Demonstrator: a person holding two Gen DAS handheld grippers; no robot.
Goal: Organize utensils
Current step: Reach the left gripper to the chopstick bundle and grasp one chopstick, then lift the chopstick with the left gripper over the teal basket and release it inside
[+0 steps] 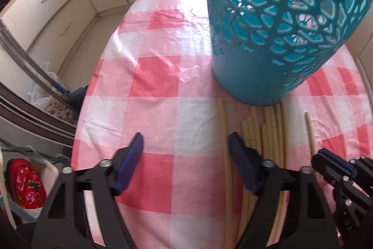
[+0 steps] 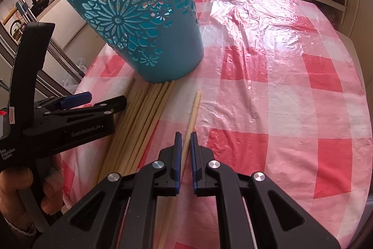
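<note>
The right gripper [image 2: 184, 139] points steeply down at the tabletop [image 2: 268, 97] and is closed on a single chopstick [image 2: 191, 119]. The jaws stand nearly together, with the stick passing lengthwise between the pads. The long axis of this stick runs almost along the line of the fingers: one end projects ahead of the fingertips, toward the base of the teal holder [image 2: 144, 22], and the other end runs back under the gripper body.

The teal holder stands ahead of the right gripper and slightly to its left, mouth upward. Whether the projecting tip is clear of the cloth cannot be determined from this view.

The left gripper [image 1: 186, 144] is partly open and holds nothing. Only checked cloth lies between its pads. A stray chopstick [image 1: 225, 144] lies just inside its right-hand finger [image 1: 242, 165]. The main bundle of chopsticks [image 1: 270, 130] lies just outside that finger, extending ahead to the foot of the holder.

All sticks lie roughly parallel, pointing from the grippers toward the holder. The left gripper's opening therefore spans across their long axes.

Judgement: the right gripper is placed to carry its stick forward and up to the holder's mouth. The stick must be turned toward upright before insertion.
</note>
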